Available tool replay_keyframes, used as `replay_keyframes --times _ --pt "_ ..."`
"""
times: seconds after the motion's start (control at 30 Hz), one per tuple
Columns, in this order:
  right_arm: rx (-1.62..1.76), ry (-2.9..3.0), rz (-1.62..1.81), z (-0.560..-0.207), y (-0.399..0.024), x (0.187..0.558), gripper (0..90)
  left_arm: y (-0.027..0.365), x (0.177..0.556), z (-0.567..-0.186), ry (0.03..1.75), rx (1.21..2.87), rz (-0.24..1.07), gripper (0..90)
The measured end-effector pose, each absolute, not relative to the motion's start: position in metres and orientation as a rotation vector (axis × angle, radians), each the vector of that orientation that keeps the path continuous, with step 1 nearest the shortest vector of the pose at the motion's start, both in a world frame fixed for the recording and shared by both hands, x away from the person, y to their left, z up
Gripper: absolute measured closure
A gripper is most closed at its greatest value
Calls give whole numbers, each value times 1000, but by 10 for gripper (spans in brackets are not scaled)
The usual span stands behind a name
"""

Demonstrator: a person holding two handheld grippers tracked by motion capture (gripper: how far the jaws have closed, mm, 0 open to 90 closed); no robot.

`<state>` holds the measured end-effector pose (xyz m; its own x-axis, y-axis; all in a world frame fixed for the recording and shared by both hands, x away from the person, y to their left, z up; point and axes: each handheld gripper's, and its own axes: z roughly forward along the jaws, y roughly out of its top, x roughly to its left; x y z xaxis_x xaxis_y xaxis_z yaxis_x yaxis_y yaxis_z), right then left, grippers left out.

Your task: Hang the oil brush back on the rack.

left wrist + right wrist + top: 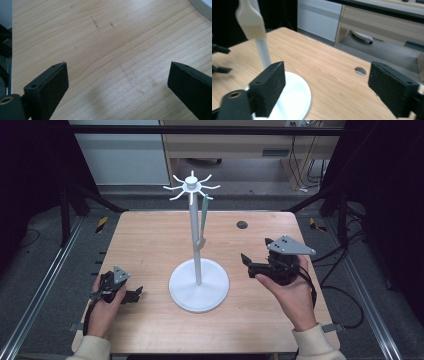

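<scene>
- The white stand [198, 270] is placed at the middle of the table [150, 240]; a brush [203, 220] is hung from one of its top pegs, beside the pole.
- The left gripper [134, 295] is held low near the table's left edge, jaws spread wide with nothing between them.
- The right gripper [247, 265] is held right of the stand's base, apart from it; its jaws are parted wide and empty.
- A round hole [242, 224] is seen in the far tabletop.

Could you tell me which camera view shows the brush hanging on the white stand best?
The high view: the brush shows whole, green handle hung from a hook of the white stand, bristles down. The right gripper view gives a blurred close-up of its bristle end. The left gripper view catches the stand's base edge.
</scene>
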<state>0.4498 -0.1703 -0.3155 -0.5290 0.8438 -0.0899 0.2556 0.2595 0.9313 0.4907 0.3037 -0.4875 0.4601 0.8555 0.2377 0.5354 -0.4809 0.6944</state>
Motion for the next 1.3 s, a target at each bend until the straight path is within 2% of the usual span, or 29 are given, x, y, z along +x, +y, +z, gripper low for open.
replay_keyframes --times 0.17,0.33,0.57,1.3 --pt "1011 1935 1230 -343 -182 448 83 303 491 -488 1154 2180 787 28" --pt "1026 1953 1187 -374 -193 449 70 303 491 -488 1155 2178 788 28" --pt "1100 1976 1136 -406 -206 457 80 303 491 -488 1157 2178 788 28" --pt "1208 2078 941 -472 -210 486 138 302 492 -488 1145 2178 790 28"
